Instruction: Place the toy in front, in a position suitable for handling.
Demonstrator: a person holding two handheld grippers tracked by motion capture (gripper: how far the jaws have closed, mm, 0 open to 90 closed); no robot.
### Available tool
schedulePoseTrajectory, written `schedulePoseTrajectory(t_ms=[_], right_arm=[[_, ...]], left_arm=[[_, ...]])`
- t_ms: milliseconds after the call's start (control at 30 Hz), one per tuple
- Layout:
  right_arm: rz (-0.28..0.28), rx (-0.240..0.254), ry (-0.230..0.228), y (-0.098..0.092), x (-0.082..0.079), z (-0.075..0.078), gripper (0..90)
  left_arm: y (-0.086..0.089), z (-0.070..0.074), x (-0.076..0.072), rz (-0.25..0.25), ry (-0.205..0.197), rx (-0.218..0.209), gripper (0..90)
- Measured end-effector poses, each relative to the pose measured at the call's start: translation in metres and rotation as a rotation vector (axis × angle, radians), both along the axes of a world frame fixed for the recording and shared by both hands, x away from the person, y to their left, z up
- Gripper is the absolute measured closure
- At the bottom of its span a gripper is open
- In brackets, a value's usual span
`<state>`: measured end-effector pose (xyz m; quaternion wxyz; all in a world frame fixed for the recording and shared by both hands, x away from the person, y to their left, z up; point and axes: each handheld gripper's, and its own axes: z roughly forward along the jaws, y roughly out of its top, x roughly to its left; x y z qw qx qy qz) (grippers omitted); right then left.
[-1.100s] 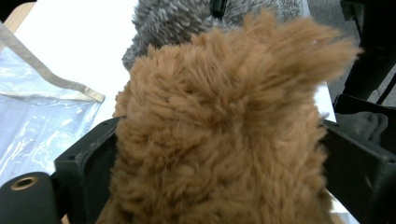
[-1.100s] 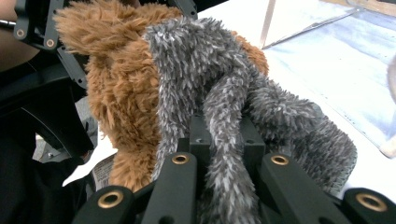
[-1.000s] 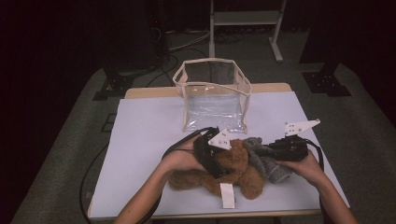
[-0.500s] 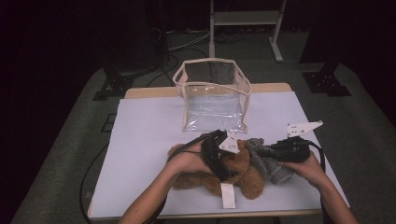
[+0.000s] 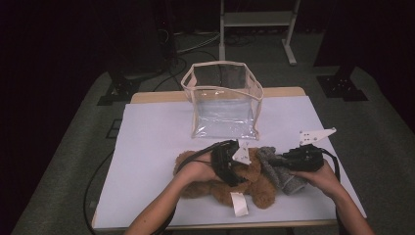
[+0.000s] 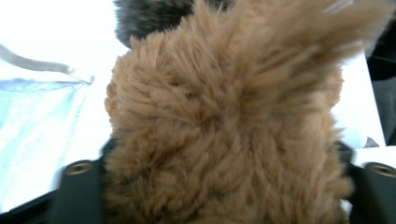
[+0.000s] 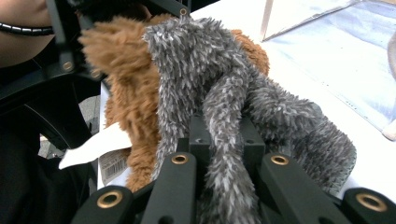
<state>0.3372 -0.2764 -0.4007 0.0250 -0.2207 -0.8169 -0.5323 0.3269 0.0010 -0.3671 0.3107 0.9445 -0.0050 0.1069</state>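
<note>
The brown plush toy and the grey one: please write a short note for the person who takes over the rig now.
Left gripper: its jaws have just been closing around the brown plush toy, whose fur fills the gap between them in the left gripper view.
Right gripper: shut on the grey plush toy.
Both toys lie at the front of the table, touching each other. The clear bag stands open behind them.
Done: both toys gripped or nearly so.
Left, probably: lift them into the bag.

The brown plush toy (image 5: 254,183) lies flat on the near part of the white table, its white label (image 5: 239,203) pointing to the near edge. The grey fluffy cloth (image 5: 284,174) lies touching its right side.
</note>
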Motion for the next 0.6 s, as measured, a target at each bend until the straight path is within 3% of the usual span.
schedulePoseTrajectory(t_ms=[100,267,467,600], right_arm=[[-0.002,0.002,-0.001,-0.002,0.0,0.001,79.9],[-0.005,0.035,-0.007,-0.009,-0.001,0.006,80.0],[0.035,0.051,-0.032,-0.015,-0.009,0.02,80.1],[0.056,0.042,-0.024,-0.01,-0.01,0.019,80.2]], left_arm=[[0.005,0.006,0.005,0.021,0.048,-0.065,37.0],[0.008,0.017,0.009,0.007,0.064,-0.157,39.4],[0.001,0.021,0.007,-0.021,0.085,-0.206,39.3],[-0.005,0.02,0.006,-0.042,0.085,-0.19,38.4]])
